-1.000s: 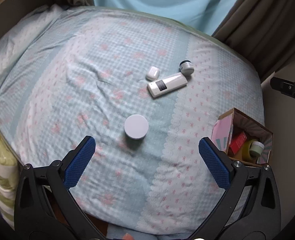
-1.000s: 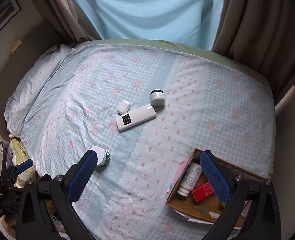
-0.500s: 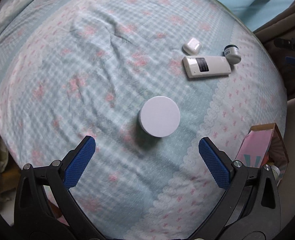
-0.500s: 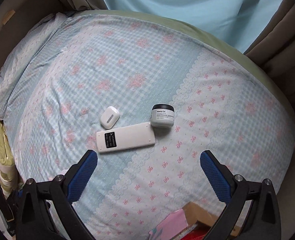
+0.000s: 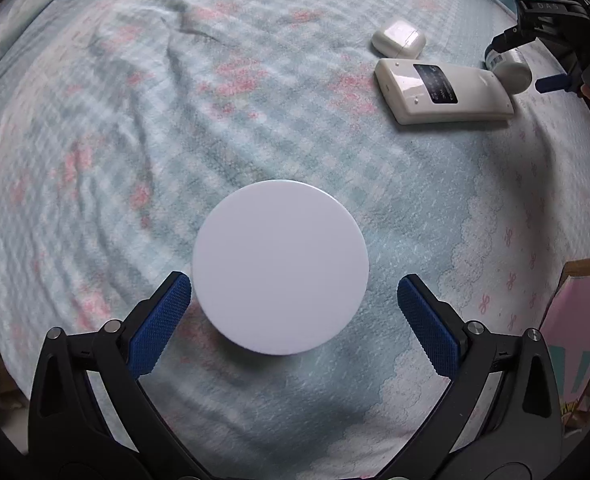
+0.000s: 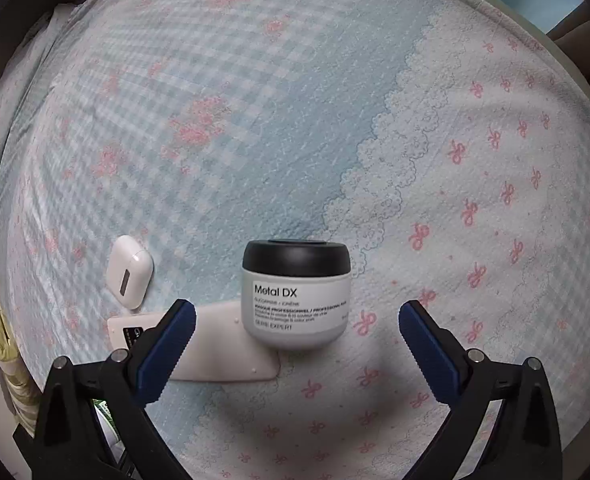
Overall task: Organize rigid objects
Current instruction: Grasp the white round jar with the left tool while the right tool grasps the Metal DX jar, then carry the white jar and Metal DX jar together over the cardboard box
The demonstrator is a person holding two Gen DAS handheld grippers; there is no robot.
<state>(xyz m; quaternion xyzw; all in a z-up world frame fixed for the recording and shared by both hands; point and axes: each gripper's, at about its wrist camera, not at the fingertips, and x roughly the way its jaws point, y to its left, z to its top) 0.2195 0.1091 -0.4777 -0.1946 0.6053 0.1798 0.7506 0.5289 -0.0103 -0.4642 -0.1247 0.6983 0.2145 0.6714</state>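
Note:
A round white-lidded jar [image 5: 281, 266] stands on the blue patterned bedspread, right in front of my left gripper [image 5: 294, 306], which is open with its blue pads either side of the jar's near edge. A grey "Metal DX" jar with a black lid [image 6: 296, 292] stands just ahead of my right gripper [image 6: 297, 330], which is open around it without touching. A white remote [image 5: 443, 90] lies beside that jar and shows in the right wrist view [image 6: 223, 344]. A white earbud case [image 5: 399, 38] lies by it, also in the right wrist view [image 6: 130, 270].
A cardboard box with a pink item [image 5: 575, 320] sits at the right edge of the bed in the left wrist view. The right gripper and hand [image 5: 555, 36] show at that view's top right. Curtains [image 6: 575, 44] hang beyond the bed.
Both grippers have come down and forward. The white-lidded jar now fills the space between the left pads, and the Metal DX jar sits between the right pads. Nothing on the bed has moved.

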